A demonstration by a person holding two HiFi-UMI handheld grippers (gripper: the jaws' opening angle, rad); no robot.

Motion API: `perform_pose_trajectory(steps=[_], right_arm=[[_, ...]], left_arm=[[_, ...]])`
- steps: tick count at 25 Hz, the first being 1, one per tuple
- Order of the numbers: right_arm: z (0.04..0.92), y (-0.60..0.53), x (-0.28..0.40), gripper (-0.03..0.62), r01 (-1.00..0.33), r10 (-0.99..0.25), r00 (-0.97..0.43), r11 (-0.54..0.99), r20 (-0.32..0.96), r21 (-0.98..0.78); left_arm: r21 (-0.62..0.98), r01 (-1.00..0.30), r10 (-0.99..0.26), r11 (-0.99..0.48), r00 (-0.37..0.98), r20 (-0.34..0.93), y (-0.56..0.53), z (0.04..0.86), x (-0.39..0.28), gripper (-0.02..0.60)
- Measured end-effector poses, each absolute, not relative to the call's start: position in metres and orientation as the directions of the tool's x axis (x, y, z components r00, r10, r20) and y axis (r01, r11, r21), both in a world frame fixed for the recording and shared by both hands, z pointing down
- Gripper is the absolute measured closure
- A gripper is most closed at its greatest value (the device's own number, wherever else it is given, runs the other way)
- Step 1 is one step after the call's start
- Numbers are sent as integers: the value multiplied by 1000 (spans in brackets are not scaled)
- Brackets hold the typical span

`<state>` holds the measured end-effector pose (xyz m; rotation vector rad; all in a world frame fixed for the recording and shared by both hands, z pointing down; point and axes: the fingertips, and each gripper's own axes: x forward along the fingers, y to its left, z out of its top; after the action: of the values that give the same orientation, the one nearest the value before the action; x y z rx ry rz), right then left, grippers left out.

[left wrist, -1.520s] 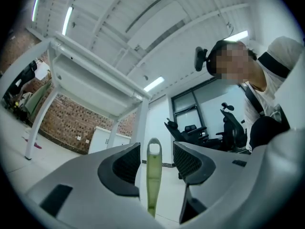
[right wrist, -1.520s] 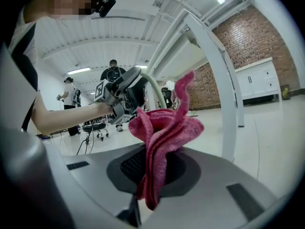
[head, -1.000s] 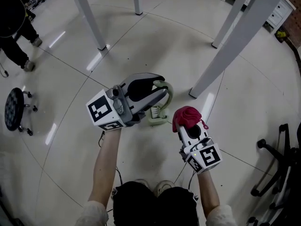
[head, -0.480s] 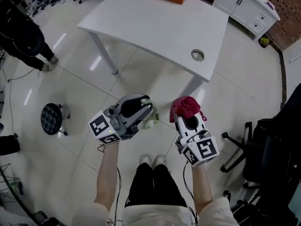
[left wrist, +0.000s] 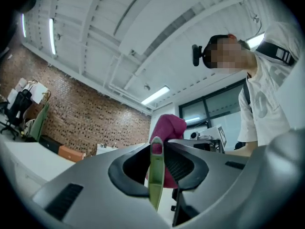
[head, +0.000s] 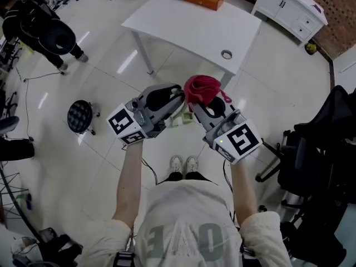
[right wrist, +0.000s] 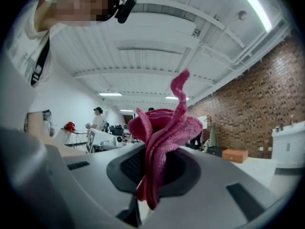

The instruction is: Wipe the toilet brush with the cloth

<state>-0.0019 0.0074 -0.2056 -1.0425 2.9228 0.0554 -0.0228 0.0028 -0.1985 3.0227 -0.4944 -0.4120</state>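
The person's shirt point(head: 189, 210) bears large pale letters, "OE" readable, the rest unclear.

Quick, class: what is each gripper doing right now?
Left gripper: shut on the toilet brush handle.
Right gripper: shut on the pink cloth.

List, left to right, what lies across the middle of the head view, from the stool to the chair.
Black stool → left gripper → pink cloth → black office chair.
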Motion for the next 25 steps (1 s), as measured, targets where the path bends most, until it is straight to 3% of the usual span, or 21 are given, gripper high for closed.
perform_pose_trajectory(steps=[4, 11, 20, 25], right_arm=[[-232, 25, -3, 562, -593, -591, -792, 804, -154, -36], [-231, 26, 7, 563, -625, -633, -746, 773, -209, -111], [-185, 5, 1, 562, -573, -683, -666, 725, -299, -382], [-157, -1, -37, 562, -512, -674, -681, 718, -288, -472]], left_arm=[[37, -283, -282, -958, 919, -274, 22, -230, -21, 485], [-9, -263, -249, -965, 925, -288, 31, -276, -25, 485], [87, -285, -294, -955, 857, -423, 15, -346, -29, 485], [70, -309, -308, -949, 851, -425, 8, -363, -38, 485]])
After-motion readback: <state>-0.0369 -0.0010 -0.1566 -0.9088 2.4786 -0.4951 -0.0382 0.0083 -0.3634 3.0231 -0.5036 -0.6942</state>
